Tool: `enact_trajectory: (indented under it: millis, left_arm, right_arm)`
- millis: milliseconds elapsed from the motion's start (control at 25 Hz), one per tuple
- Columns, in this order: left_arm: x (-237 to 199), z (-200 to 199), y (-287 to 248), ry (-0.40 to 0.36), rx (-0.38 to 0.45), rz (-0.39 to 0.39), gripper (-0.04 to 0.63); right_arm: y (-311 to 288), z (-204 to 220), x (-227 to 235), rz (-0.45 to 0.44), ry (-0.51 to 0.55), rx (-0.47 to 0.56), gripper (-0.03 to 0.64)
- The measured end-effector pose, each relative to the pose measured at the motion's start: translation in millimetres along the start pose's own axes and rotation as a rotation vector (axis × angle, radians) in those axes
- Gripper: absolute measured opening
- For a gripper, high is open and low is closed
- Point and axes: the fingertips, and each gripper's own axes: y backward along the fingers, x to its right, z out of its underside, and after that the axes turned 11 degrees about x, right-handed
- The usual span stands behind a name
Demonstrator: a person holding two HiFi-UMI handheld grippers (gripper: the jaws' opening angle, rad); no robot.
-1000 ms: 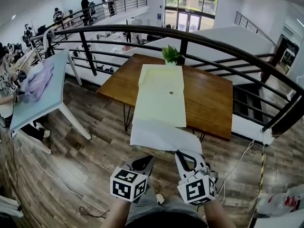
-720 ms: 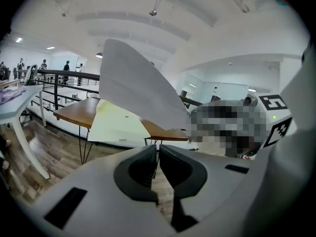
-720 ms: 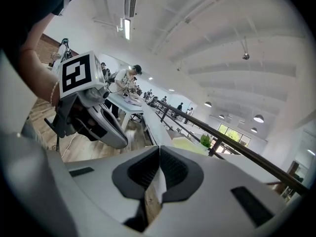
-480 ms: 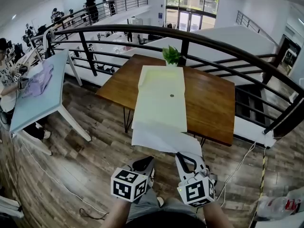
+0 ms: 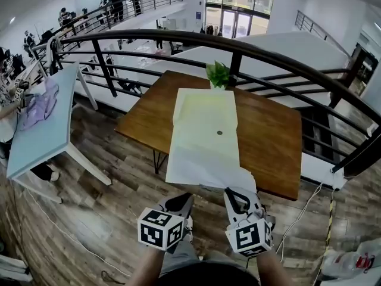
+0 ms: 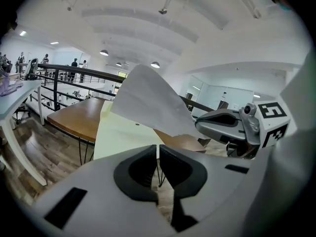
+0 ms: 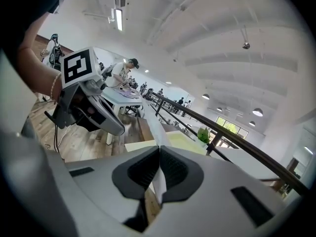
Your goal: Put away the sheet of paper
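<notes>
One paper sheet (image 5: 202, 170) seemingly in right gripper (image 5: 237, 193)

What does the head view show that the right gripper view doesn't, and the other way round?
Only the head view shows the white sheet spread out, reaching from the wooden table to the right hand-held gripper. Only the right gripper view shows that gripper's jaws pinched shut on the sheet's edge, plus the ceiling lights. Both show the left hand-held gripper, the potted plant and the railing.
</notes>
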Motion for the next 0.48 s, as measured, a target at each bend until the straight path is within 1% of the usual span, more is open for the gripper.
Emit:
enact_trajectory:
  millis: [200,480]
  left_arm:
    - [-39.2,-22.5,-33.8,0.002,-0.012,0.024,0.031]
    - [-85.8,-44.1,-71.0,0.005,-0.040,0.074,0.031]
  right_arm:
    - [-49.9,-0.2,20.6,0.006,0.001,-0.018,0.029]
    - [-108.5,6.3,35.3,0.000,0.010,-0.060,0.029]
